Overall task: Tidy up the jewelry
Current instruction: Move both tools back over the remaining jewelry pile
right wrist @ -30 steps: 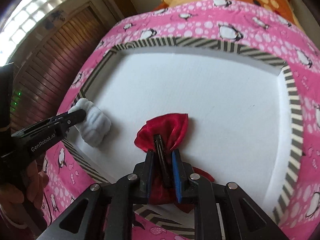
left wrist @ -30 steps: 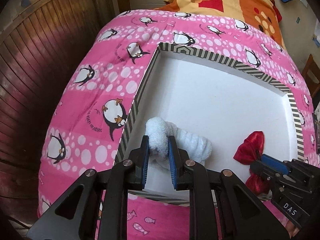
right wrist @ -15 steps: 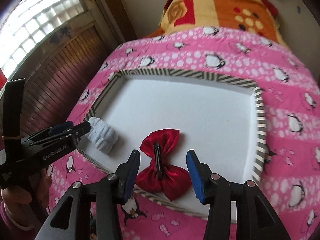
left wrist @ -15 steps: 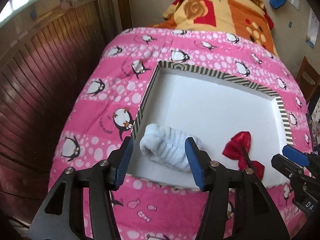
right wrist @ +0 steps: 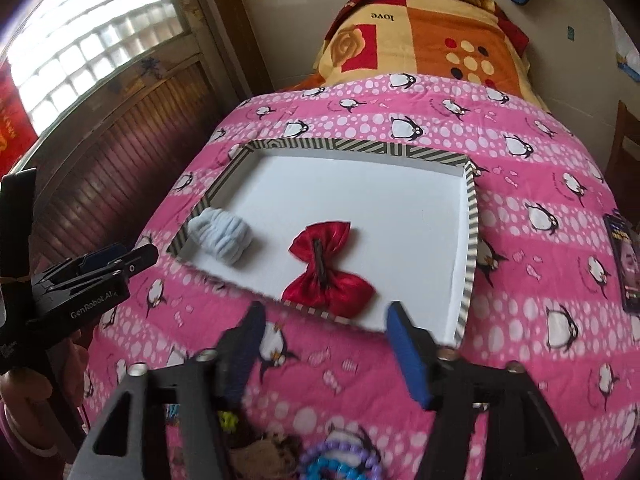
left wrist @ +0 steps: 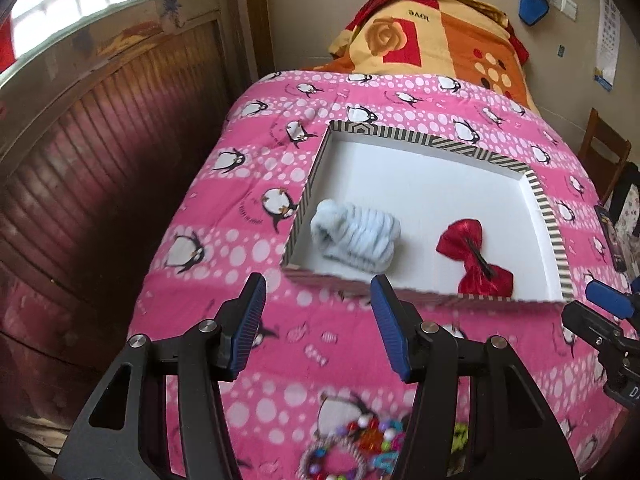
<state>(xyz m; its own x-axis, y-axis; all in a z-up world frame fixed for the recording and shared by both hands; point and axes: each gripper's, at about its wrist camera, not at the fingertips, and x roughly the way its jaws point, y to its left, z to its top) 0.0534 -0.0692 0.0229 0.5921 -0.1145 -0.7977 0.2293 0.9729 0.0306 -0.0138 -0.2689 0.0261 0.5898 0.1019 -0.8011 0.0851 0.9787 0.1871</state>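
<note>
A white tray with a striped rim [left wrist: 544, 216] [right wrist: 472, 232] lies on the pink penguin blanket. In it lie a pale blue fluffy scrunchie [left wrist: 356, 236] [right wrist: 222, 236] at the left and a red bow hair clip [left wrist: 474, 256] [right wrist: 324, 268] at the middle. My left gripper [left wrist: 316, 312] is open and empty, above the blanket just short of the tray's near edge. My right gripper [right wrist: 324, 344] is open and empty, also short of the near edge. Colourful bead bracelets [left wrist: 360, 452] lie on the blanket under my left gripper; purple and blue ones [right wrist: 340, 460] lie under my right gripper.
The bed's pink blanket [left wrist: 240, 248] drops off at the left beside a wooden wall panel [left wrist: 100, 152]. An orange patterned quilt [left wrist: 432, 36] is folded at the far end. A dark booklet [right wrist: 624, 260] lies on the blanket at the right. A chair [left wrist: 604, 152] stands far right.
Both grippers let go of the scrunchie and the bow, opened wide and pulled back from the tray. The bead bracelets near the bed's front edge have come into view.
</note>
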